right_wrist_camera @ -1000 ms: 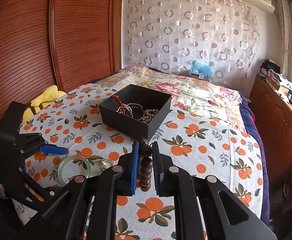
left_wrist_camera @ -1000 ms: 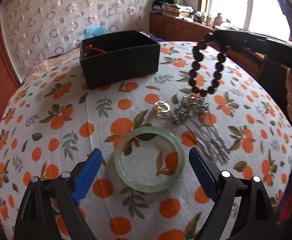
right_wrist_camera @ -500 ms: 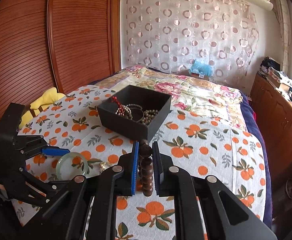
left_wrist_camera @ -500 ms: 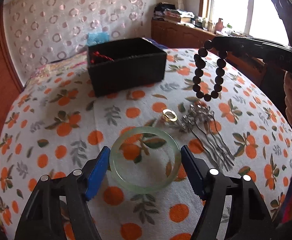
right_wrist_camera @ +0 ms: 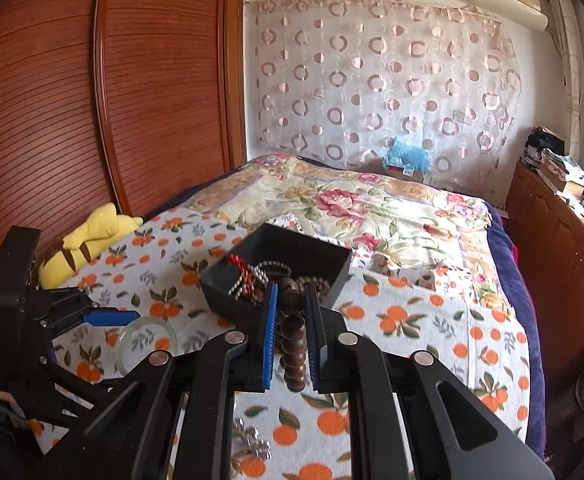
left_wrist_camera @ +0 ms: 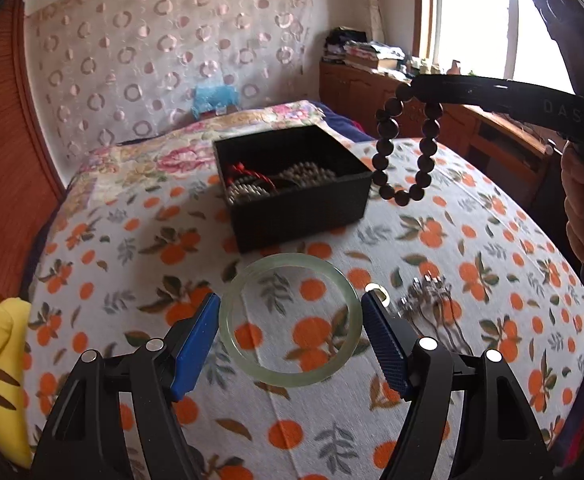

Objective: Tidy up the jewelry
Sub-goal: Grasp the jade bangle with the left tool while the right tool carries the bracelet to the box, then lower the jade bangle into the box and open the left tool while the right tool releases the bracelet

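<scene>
A pale green jade bangle (left_wrist_camera: 290,320) sits between the blue pads of my left gripper (left_wrist_camera: 290,316), which is shut on it; it also shows in the right wrist view (right_wrist_camera: 148,342). My right gripper (right_wrist_camera: 291,304) is shut on a dark wooden bead bracelet (right_wrist_camera: 292,344), which hangs in the air (left_wrist_camera: 406,148) beside the right rim of the black box (left_wrist_camera: 292,184). The box (right_wrist_camera: 280,276) holds red-corded and pale bead strings. A gold ring (left_wrist_camera: 376,290) and a silver hair comb (left_wrist_camera: 432,300) lie right of the bangle.
An orange-print cloth (left_wrist_camera: 132,280) covers the bed. A yellow plush toy (right_wrist_camera: 88,240) lies at the left edge by the wooden wardrobe (right_wrist_camera: 92,100). A wooden cabinet (right_wrist_camera: 564,260) stands on the right under the window.
My left gripper closed in on the bangle and lifted it toward the box. My right gripper carried the bead bracelet up and forward to the box's edge.
</scene>
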Motion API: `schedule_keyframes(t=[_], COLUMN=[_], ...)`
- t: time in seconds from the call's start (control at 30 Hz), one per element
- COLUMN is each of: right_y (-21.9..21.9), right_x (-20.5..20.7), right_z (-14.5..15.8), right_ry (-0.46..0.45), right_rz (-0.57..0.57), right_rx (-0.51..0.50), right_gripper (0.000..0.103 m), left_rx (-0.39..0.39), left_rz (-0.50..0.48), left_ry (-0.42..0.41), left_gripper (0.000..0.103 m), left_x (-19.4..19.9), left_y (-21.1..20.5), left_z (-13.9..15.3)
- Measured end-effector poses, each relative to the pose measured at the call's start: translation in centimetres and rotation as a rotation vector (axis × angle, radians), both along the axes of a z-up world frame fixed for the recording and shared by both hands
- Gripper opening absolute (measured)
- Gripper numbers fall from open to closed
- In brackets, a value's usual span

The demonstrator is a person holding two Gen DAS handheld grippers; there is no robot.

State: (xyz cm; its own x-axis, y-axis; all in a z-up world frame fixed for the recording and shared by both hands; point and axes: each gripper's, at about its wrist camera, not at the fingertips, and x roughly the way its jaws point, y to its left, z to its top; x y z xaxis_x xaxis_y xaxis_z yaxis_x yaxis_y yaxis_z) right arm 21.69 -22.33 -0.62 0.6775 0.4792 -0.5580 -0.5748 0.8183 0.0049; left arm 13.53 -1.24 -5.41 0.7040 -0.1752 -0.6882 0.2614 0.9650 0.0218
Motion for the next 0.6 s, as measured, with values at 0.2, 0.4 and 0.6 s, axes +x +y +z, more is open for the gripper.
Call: schedule_keyframes(t=[0.2, 0.4, 0.6], right_y=[0.8, 1.9, 2.6], right_x=[1.5, 3.2, 4.8], right_z=[0.6, 0.9, 1.0], right_ry=[0.001, 0.017, 0.036], right_rz=[-0.011, -0.012, -0.022], right_rx=[0.026, 0.039, 0.047], right_gripper=[0.015, 0.015, 0.015], left_rx=[0.004, 0.006, 0.006], left_rz=[0.024, 0.041, 0.042], left_ry=[-0.031, -0.050, -0.054], left_gripper=[0.069, 0.069, 0.069], left_x=[0.8, 2.0, 3.6], left_y=[0.9, 1.6, 1.6], left_z=[1.2, 2.4, 3.5])
